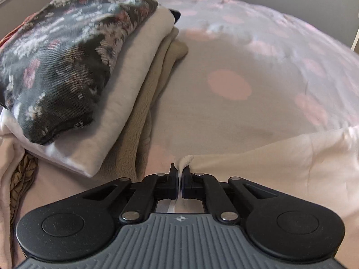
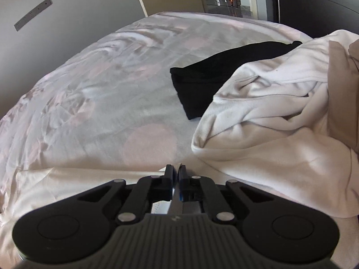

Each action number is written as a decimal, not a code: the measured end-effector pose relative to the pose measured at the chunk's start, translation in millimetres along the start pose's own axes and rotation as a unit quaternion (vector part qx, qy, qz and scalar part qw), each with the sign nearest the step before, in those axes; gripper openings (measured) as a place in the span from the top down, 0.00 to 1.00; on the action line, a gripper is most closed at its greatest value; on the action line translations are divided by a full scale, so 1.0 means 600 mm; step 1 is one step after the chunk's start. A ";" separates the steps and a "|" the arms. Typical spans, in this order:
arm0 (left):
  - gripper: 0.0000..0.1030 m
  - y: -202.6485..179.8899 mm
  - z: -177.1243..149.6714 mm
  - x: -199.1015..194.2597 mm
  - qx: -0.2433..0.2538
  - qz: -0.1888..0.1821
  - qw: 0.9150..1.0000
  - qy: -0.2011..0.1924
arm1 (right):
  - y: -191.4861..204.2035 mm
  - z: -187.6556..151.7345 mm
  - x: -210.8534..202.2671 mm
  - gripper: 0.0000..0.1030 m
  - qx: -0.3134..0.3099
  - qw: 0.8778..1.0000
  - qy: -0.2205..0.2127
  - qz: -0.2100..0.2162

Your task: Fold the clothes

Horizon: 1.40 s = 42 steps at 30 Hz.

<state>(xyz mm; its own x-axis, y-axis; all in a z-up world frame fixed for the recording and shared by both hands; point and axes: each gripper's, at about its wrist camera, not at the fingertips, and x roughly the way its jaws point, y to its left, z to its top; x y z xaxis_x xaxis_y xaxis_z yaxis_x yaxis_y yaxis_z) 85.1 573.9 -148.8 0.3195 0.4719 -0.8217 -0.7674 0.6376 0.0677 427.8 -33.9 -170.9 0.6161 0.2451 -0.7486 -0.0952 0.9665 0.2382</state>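
Note:
A pale pink-white garment (image 1: 280, 157) lies flat on the bed at the near edge of the left wrist view. My left gripper (image 1: 181, 171) is shut on it, and a small fold of cloth pokes up between the fingertips. In the right wrist view the same pale garment (image 2: 67, 183) spreads under and to the left of my right gripper (image 2: 175, 170). That gripper is shut at the garment's far edge, with a thin strip of cloth between the pads.
A stack of folded clothes sits at the left: a dark floral piece (image 1: 67, 56) on a white one (image 1: 125, 103) on beige fleece (image 1: 143, 121). The bed cover (image 1: 224, 85) has pink dots. A black garment (image 2: 213, 83) and a crumpled white garment (image 2: 280, 112) lie to the right.

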 end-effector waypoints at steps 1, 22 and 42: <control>0.99 -0.003 -0.001 0.002 0.012 0.002 1.000 0.001 | 0.001 0.000 0.006 0.95 -0.005 1.000 0.005 -0.004; 0.47 -0.182 0.042 0.002 0.163 -0.152 0.974 -0.043 | 0.195 0.031 0.021 0.49 -0.162 0.975 0.021 0.151; 0.97 -0.199 0.046 -0.004 0.124 -0.152 0.978 -0.067 | 0.282 0.003 0.026 0.96 -0.271 0.957 -0.012 0.104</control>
<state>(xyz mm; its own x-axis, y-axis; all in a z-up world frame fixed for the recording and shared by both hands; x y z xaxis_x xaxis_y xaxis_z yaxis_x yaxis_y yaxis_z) 191.2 513.5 -139.2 0.5946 0.3022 -0.7451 -0.4730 0.8809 -0.0201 422.8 133.5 -140.9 0.5565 0.4411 -0.7041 -0.6059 0.7953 0.0194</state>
